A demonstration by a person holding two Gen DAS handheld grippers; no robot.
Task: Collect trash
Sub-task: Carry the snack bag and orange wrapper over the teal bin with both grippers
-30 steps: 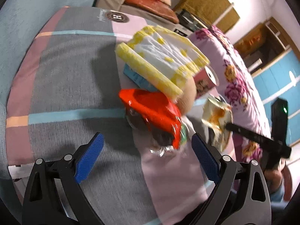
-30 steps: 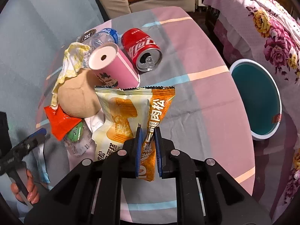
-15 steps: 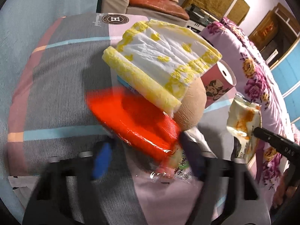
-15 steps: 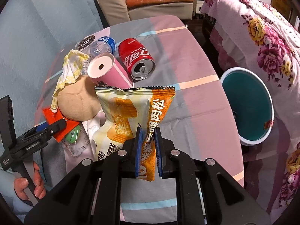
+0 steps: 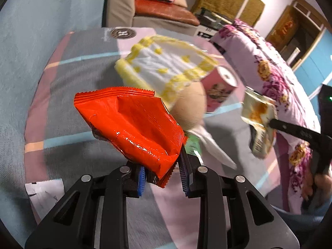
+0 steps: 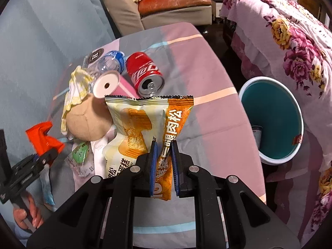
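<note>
Tablecloth [image 6: 207,124] runs bare to its right edge, bin [image 6: 271,122] just beyond; my left gripper [image 5: 162,176] has just closed on the red wrapper [image 5: 132,128], right gripper [image 6: 164,166] pinches the orange packet [image 6: 145,124].

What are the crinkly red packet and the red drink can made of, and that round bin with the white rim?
The crinkly red packet looks like glossy plastic or foil film: sharp creases, bright glints, ribbed sealed edge. The red drink can seems to be painted metal, with a bare silvery top and pull-tab opening. The round teal bin with the white rim looks like smooth moulded plastic, though its look leaves that open.
</note>
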